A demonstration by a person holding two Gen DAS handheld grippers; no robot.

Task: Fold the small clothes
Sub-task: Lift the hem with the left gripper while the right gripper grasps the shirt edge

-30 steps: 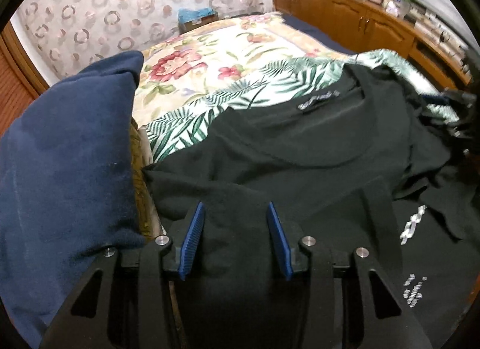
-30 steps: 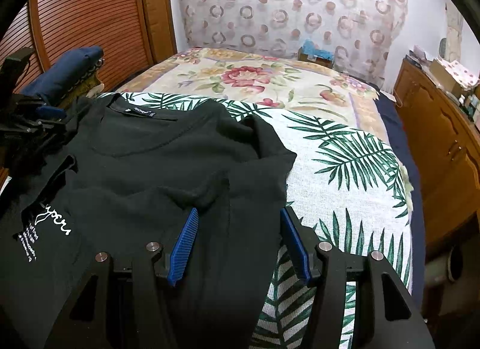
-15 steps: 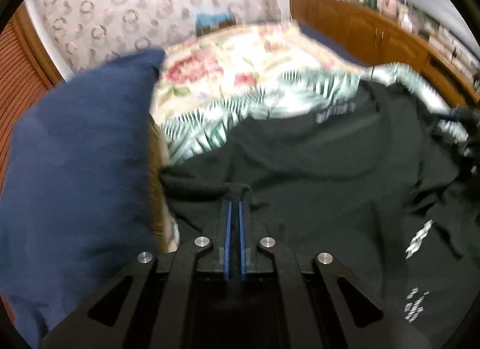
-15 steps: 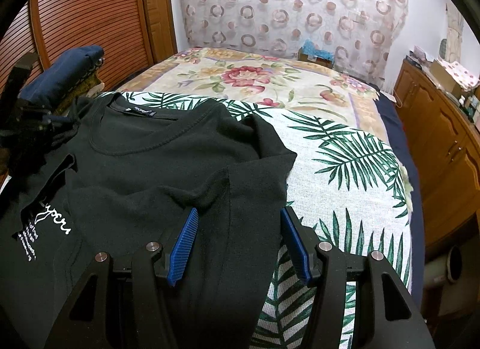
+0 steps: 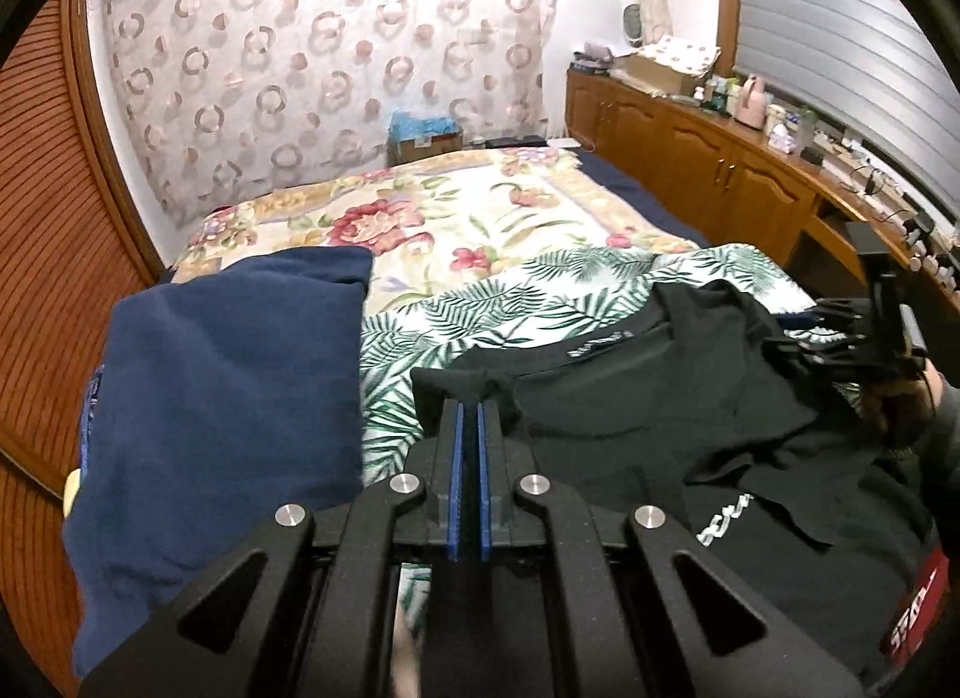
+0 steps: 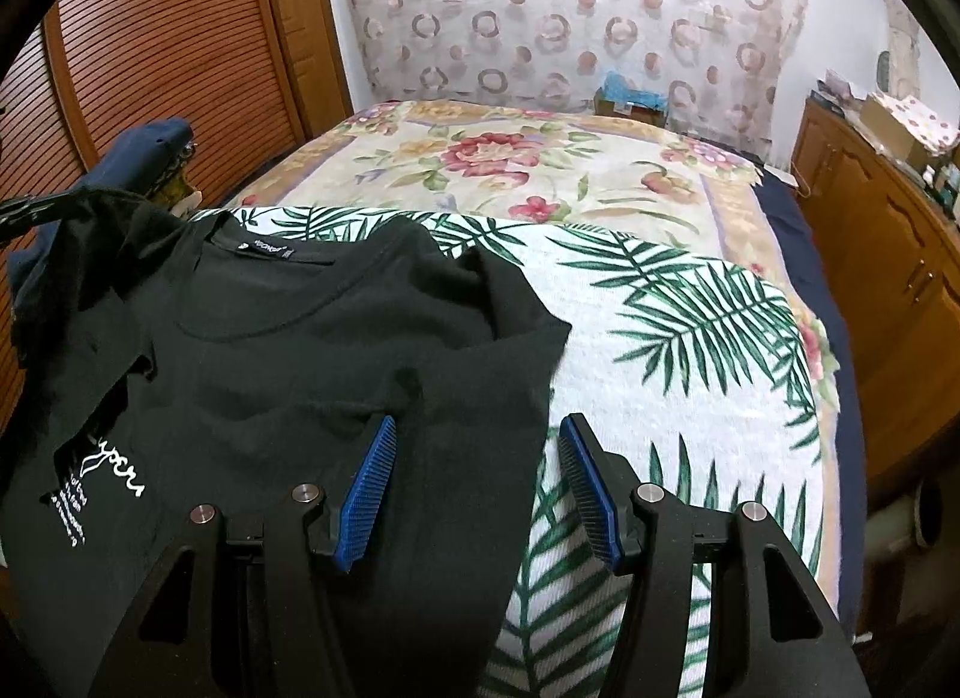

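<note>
A black t-shirt (image 5: 672, 398) with white print lies on the palm-leaf cover of the bed; it also shows in the right wrist view (image 6: 300, 350). My left gripper (image 5: 471, 407) is shut on the shirt's left shoulder edge and holds it lifted off the bed. My right gripper (image 6: 477, 428) is open, its blue pads (image 6: 372, 476) astride the shirt's right side edge, just above the cloth. In the left wrist view the right gripper (image 5: 870, 332) shows at the far right, over the shirt's other side.
A folded navy garment (image 5: 228, 398) lies on a stack at the left of the bed. The bed has a floral cover (image 6: 540, 158) farther back. Wooden cabinets (image 5: 720, 170) run along the right. A louvred wooden door (image 6: 150, 38) stands at the left.
My left gripper closed on the shirt's shoulder edge and lifted it up. My right gripper stayed open and almost still over the shirt's right side.
</note>
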